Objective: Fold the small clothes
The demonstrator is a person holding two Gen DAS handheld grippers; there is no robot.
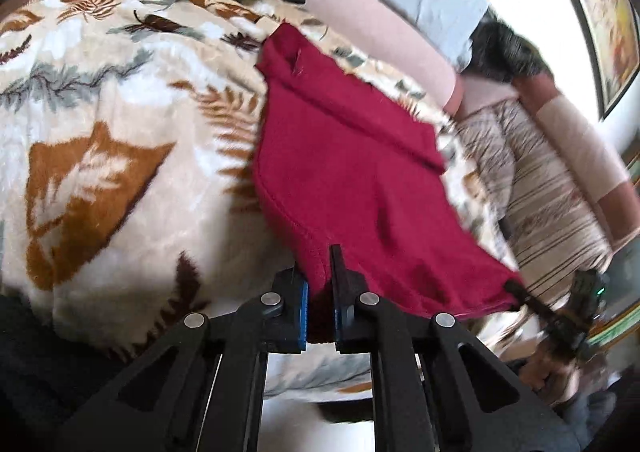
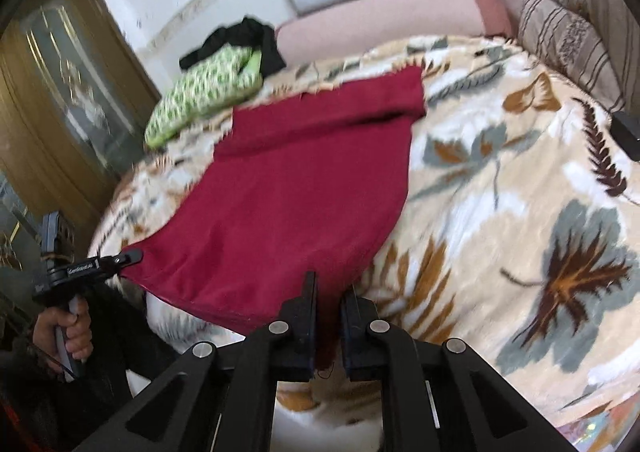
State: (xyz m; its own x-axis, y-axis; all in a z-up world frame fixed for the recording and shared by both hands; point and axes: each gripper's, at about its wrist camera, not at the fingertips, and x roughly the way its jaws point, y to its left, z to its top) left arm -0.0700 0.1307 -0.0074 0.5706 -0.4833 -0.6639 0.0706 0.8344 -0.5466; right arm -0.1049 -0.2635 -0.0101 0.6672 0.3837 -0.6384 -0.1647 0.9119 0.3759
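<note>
Left gripper (image 1: 320, 292) clamped on near corner of red garment (image 1: 344, 172). Right gripper (image 2: 329, 316) likewise clamped on the other near corner of garment (image 2: 296, 188). Dark red, fleecy, stitched hem along one edge, far end folded over. Spread on leaf-print blanket (image 2: 500, 188), near edge lifted slightly off it. Beyond garment, green patterned pillow (image 2: 200, 92).

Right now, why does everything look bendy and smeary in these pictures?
Left wrist view: the fisheye lens bows the leaf-print blanket; the pillows are motion-smeared, the window area glares white. Right wrist view: the red garment has smeared edges, the cabinet curves, and the corners go dark.
</note>
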